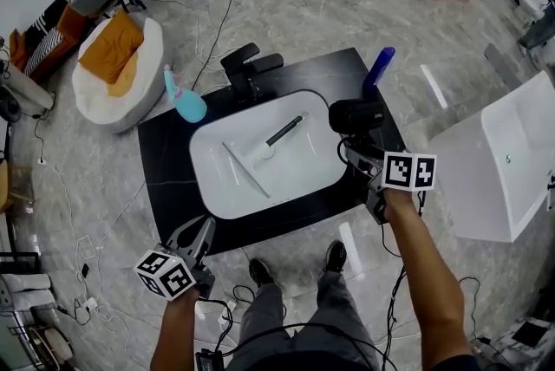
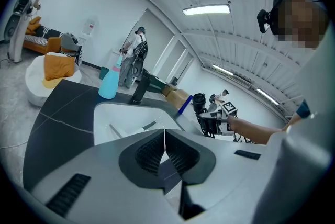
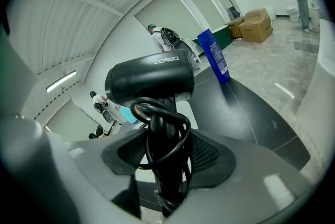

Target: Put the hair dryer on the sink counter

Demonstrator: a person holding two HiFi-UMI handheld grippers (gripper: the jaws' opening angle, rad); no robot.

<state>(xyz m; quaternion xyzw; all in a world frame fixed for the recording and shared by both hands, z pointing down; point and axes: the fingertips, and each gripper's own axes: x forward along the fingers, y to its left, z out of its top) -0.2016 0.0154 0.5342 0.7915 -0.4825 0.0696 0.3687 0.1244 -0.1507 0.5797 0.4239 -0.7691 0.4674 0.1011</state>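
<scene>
Black on black: grips dryer [image 3: 149, 79] by its cord-wound handle in right gripper [image 3: 167, 155], just right of basin [image 1: 227, 189] over counter [image 1: 169, 161], with left gripper [image 2: 165, 149] pressed together on nothing, near-left of basin. Could snag a cord loop on a jaw at release, or tip the top-heavy body into basin. Cannot make out plug end, nor whether dryer touches counter.
</scene>
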